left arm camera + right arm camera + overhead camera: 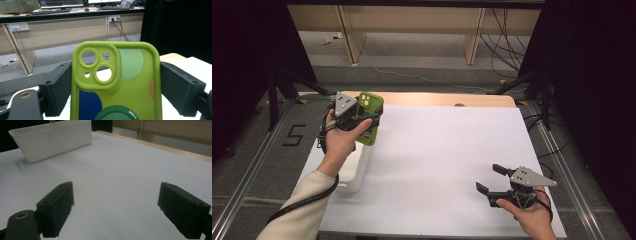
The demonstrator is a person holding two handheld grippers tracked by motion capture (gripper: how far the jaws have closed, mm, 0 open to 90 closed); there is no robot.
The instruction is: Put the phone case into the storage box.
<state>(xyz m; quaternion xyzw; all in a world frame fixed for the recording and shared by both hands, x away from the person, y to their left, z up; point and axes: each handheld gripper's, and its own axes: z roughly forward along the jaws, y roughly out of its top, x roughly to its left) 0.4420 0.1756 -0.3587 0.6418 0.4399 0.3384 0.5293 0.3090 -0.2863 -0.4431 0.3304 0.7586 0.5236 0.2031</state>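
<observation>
A lime-green phone case [372,114] with a raised camera cut-out and coloured round patches is held upright at the table's far left. My left gripper [365,121] is shut on it, above the far end of a white tray [358,172]. In the left gripper view the two black jaws press on the long sides of the phone case [130,82], camera holes at the top. My right gripper [488,178] rests low near the front right of the white table sheet [437,150]. It is open, and the right gripper [116,202] has nothing between its jaws.
The long white tray [50,142] lies along the table's left edge, partly hidden by the person's left forearm. A wooden table edge [452,99] runs along the back. Dark stands and cables sit on the floor at both sides.
</observation>
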